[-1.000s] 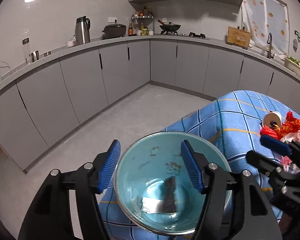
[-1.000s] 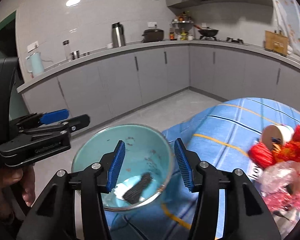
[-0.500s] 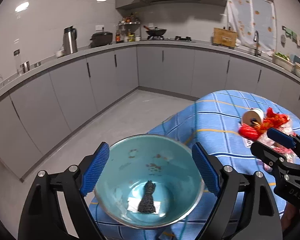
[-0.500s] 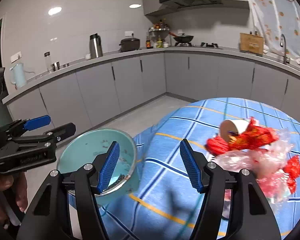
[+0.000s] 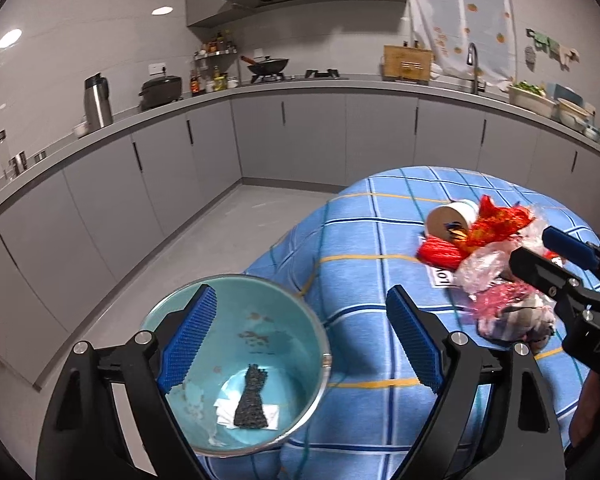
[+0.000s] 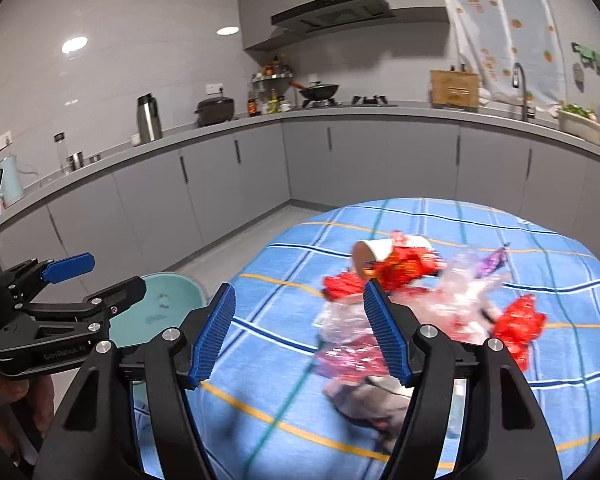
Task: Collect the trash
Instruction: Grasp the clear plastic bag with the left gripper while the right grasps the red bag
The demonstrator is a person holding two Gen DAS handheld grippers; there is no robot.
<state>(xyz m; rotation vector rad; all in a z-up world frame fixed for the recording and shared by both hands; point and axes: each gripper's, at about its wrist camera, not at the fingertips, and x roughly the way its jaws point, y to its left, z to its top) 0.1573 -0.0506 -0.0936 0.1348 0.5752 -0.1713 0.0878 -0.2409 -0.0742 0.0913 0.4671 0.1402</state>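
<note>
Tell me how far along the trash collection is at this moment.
Early. Done: one dark scrap on white paper lies in the teal bowl. In hand: nothing; the left gripper and right gripper are both empty, jaws opening. Left: the wrapper pile and tipped paper cup sit on the blue checked tablecloth.

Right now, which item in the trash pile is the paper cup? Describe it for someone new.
On the blue checked tablecloth lies a trash pile of red and clear wrappers. At its far edge, the paper cup lies on its side, the only pale, round, rigid piece.
</note>
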